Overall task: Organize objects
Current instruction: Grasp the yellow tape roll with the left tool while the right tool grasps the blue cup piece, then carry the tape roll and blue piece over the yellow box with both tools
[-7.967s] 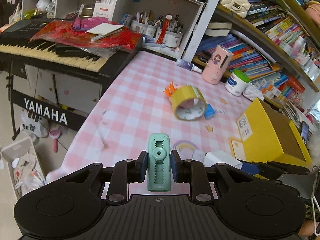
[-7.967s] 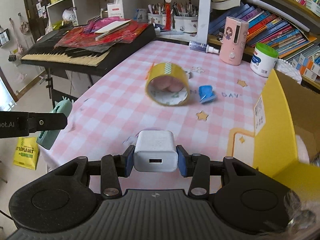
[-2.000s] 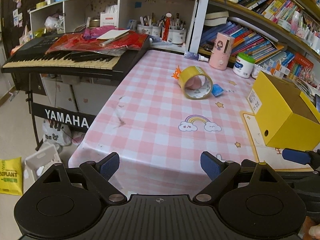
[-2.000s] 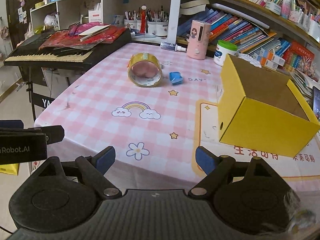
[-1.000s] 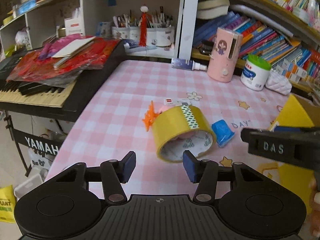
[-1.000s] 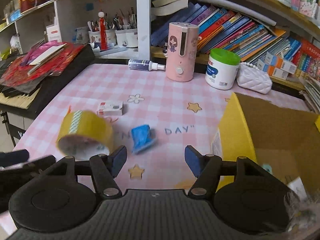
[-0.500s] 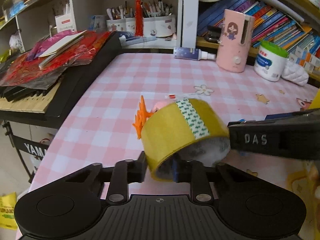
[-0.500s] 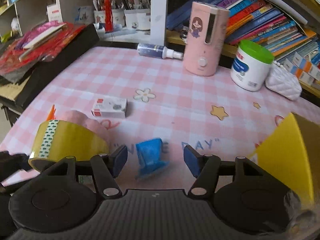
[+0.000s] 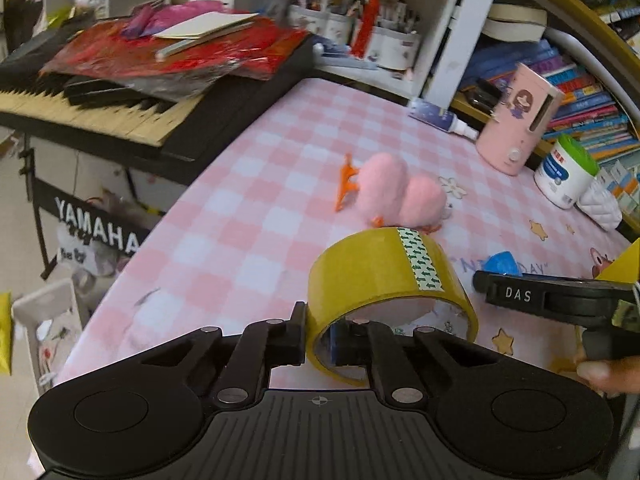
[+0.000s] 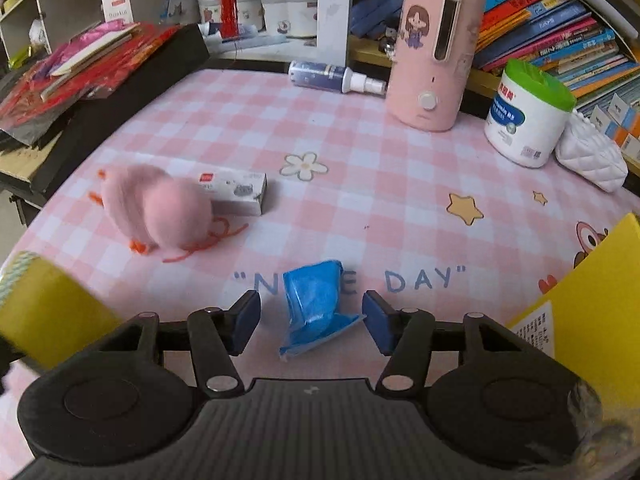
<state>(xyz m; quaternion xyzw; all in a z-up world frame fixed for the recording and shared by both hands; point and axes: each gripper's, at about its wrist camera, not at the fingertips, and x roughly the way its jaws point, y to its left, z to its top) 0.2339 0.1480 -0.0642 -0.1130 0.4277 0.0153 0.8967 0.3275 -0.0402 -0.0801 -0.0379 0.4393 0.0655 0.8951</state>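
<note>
The left gripper [image 9: 318, 338] is clamped on the wall of the yellow roll of packing tape [image 9: 384, 276], lower centre, now lifted clear of the pink plush toy [image 9: 400, 196]; bare pink checked tablecloth [image 9: 248, 216] stretches left to the table edge; the right gripper [image 10: 310, 322], fingers apart, brackets the crumpled blue plastic packet [image 10: 316, 304], closer than half a second ago; the yellow cardboard box [image 10: 600, 280] borders lower right.

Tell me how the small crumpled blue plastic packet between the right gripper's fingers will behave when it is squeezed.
The small crumpled blue plastic packet will probably deform, since its film is already creased. It looks light and may slide on the pink checked tablecloth before the open right gripper closes. One flared corner already touches a fingertip, so it could twist.
</note>
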